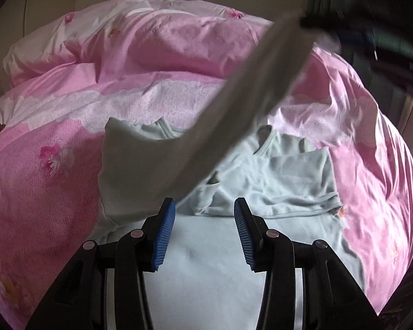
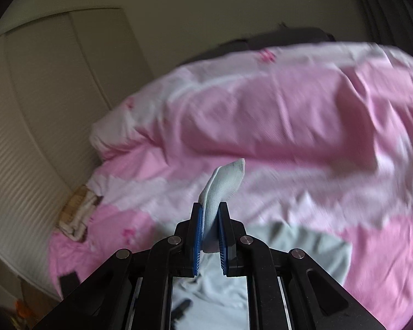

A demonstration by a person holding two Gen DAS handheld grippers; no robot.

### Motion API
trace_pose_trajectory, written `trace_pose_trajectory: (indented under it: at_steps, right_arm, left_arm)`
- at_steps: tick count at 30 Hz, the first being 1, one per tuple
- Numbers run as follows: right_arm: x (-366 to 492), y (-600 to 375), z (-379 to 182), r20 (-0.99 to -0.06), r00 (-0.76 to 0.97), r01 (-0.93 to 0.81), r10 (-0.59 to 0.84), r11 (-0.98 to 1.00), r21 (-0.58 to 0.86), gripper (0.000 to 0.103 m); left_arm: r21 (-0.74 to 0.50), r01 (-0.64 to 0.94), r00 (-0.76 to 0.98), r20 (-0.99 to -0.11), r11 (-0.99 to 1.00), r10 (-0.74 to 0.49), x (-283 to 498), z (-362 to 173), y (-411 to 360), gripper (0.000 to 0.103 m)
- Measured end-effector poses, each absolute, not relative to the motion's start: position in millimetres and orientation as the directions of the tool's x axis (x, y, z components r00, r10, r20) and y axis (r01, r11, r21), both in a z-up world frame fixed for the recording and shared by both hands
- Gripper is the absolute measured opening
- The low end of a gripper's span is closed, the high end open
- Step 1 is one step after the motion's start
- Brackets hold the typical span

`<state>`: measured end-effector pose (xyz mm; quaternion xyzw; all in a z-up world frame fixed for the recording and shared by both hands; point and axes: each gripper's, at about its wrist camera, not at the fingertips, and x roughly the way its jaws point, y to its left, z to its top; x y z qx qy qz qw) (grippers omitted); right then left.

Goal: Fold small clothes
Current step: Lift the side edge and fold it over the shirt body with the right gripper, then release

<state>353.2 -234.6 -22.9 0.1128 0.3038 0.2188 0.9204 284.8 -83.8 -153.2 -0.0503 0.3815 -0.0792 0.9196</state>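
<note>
A pale blue long-sleeved shirt [image 1: 275, 181] lies spread on a pink floral duvet [image 1: 55, 165]. One sleeve [image 1: 250, 93] is pulled up taut, running diagonally to the upper right. My left gripper [image 1: 205, 206] is open and empty, low over the shirt's body. My right gripper [image 2: 209, 214] is shut on the sleeve's cuff [image 2: 223, 181], which sticks out between its blue pads, and holds it above the bed. It shows as a dark blurred shape in the left wrist view [image 1: 316, 23]. The right wrist view is blurred by motion.
The duvet [image 2: 289, 126] is bunched in a thick roll across the far side. A cream wall panel [image 2: 41, 110] stands to the left. A small brown and white patterned cloth [image 2: 77, 214] lies at the bed's left edge.
</note>
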Motion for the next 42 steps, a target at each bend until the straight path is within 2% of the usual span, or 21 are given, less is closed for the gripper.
trace_pose_trajectory:
  at_steps: [5,15,27,42]
  right_arm:
    - [351,-218,-3,-0.491,0.727,-0.366,0.480,0.876,0.314,0.012]
    - [352,-222,-12,-0.504,0.728,-0.354,0.465,0.884,0.304,0.012]
    - [350,-278,-115,-0.662,0.663,-0.185,0.350,0.933,0.309,0.012]
    - [340,-298,-187,-0.749,0.608,-0.062,0.264,0.956,0.287,0.013]
  left_arm:
    - [-0.135,0.095,0.704,-0.692,0.986,-0.163,303,-156,-92,0.044]
    - [-0.111,-0.057,0.690,-0.722,0.992,-0.041,319,-171,-50,0.044]
    - [-0.082,-0.015,0.692,-0.720,0.997,-0.049,301,-173,-60,0.045]
    - [-0.062,-0.020,0.665,-0.746,0.998,-0.033,286,-184,-58,0.047]
